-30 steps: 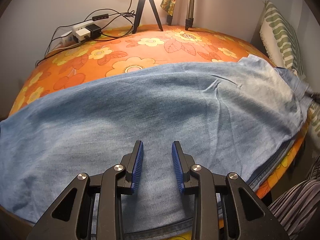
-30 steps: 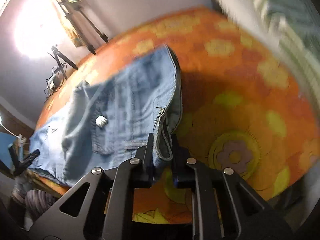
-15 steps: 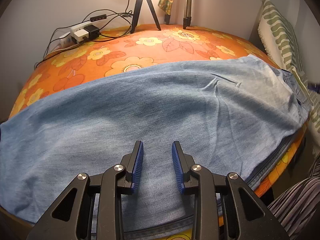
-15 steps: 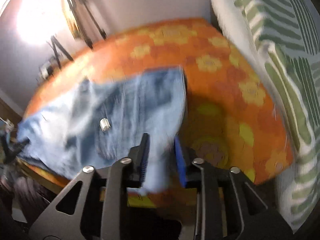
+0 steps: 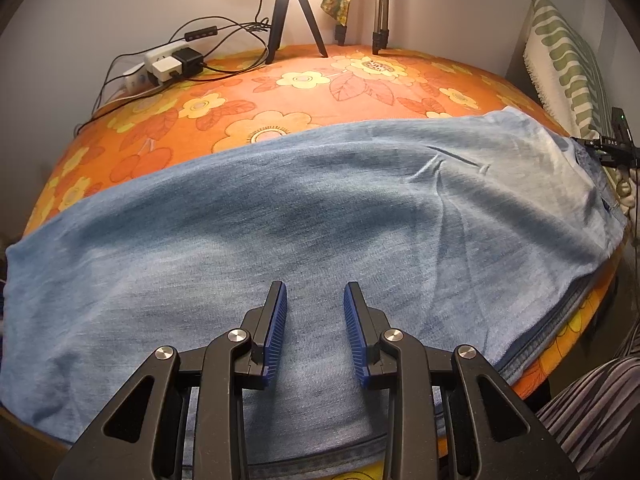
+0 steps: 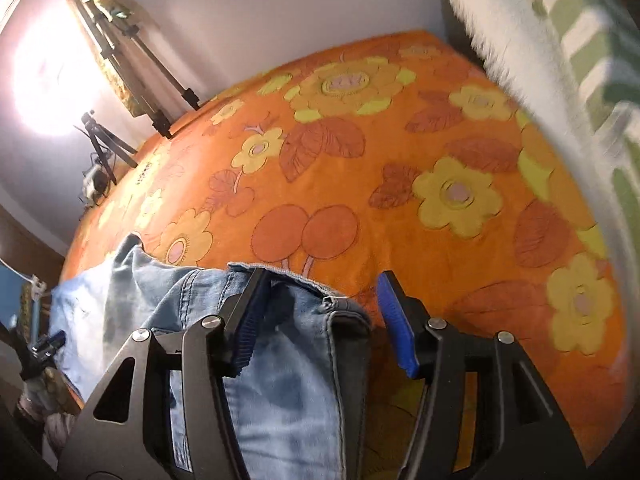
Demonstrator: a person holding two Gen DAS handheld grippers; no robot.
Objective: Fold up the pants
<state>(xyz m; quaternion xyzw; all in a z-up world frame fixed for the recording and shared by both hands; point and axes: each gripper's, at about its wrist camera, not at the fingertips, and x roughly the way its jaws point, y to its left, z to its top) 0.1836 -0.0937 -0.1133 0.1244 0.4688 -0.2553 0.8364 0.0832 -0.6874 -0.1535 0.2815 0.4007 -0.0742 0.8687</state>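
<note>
Light blue jeans point(image 5: 280, 216) lie folded lengthwise across the orange flowered bed cover point(image 5: 304, 80), the waist at the right. My left gripper point(image 5: 315, 292) is open and empty, hovering over the near leg part. My right gripper point(image 6: 320, 288) is open above the waistband end of the jeans point(image 6: 280, 360); the denim lies between and under its fingers, not pinched. The right gripper also shows in the left wrist view point(image 5: 612, 148) at the far right.
A power strip with plugs and cables point(image 5: 168, 66) and tripod legs point(image 5: 296, 8) stand at the back by the wall. A green striped pillow point(image 5: 572, 56) leans at the right, and shows in the right wrist view point(image 6: 560, 32). The bed's near edge is just below the jeans.
My right gripper opened and let go of the waistband, then moved over the waist end. The jeans' waist settled flat. My left gripper has stayed still.
</note>
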